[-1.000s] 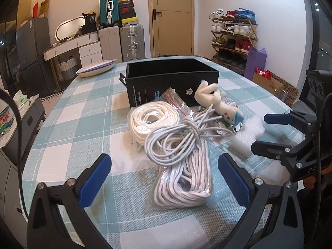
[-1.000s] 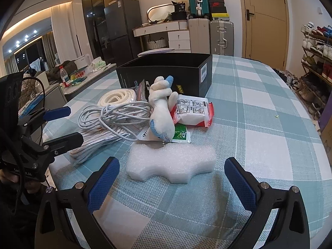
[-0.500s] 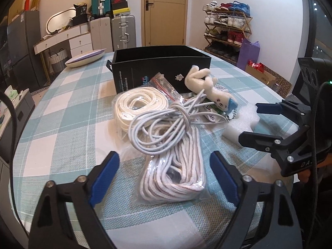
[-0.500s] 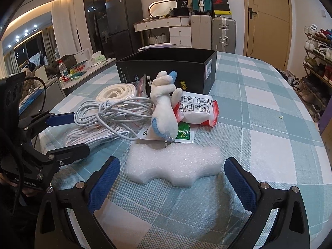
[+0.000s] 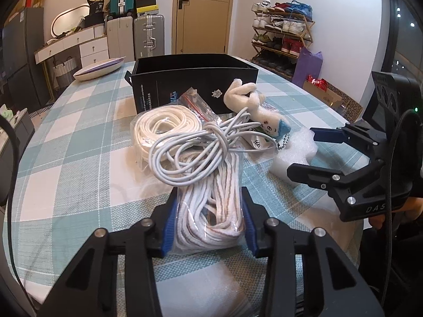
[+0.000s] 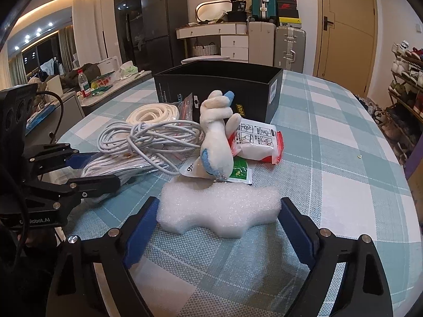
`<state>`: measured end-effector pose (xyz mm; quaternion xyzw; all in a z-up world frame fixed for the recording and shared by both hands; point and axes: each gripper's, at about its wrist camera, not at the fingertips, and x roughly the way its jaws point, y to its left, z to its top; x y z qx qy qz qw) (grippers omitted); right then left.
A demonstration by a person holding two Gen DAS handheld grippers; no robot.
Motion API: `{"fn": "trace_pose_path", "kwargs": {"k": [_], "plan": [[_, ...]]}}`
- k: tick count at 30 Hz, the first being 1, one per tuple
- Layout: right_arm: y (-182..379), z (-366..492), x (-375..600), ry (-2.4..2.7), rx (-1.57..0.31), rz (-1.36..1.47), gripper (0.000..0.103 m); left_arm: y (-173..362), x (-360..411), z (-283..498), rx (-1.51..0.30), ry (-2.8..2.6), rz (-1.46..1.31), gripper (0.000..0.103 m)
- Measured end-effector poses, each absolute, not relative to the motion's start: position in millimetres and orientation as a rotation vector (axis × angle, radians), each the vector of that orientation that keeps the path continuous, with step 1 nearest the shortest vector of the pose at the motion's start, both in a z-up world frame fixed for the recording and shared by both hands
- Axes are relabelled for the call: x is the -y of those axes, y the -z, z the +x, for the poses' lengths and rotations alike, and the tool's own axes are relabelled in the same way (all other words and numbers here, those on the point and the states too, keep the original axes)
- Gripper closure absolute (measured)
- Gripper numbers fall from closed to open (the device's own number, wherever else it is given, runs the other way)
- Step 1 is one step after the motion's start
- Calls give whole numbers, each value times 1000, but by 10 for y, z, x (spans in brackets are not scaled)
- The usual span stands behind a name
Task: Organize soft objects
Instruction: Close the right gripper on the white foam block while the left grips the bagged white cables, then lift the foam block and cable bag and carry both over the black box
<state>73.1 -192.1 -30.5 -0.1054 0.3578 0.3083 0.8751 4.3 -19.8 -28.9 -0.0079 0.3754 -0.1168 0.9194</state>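
The left gripper (image 5: 208, 227) is closing, and its blue pads press both sides of the rope bag (image 5: 208, 211) on the table (image 5: 66, 158). A gray cable (image 5: 190, 155) lies on the bag's far end. Behind sits a black box (image 5: 185, 79). The right gripper (image 6: 216, 227) is closing around the foam (image 6: 219, 208), its pads just at the ends. The plush (image 6: 216, 145) rests behind the foam.
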Motion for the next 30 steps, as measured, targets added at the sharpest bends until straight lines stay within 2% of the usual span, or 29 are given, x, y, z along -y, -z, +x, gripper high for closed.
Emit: {"fn": "trace_pose_path", "kwargs": {"k": [14,30], "plan": [[83,649,2031,-663,-677,-146,14,94,77,-3,-744,312,-107,67],[-103,542,2142,-661,-612,-108,14,11,279,-235,-746,390,-54,67]]}}
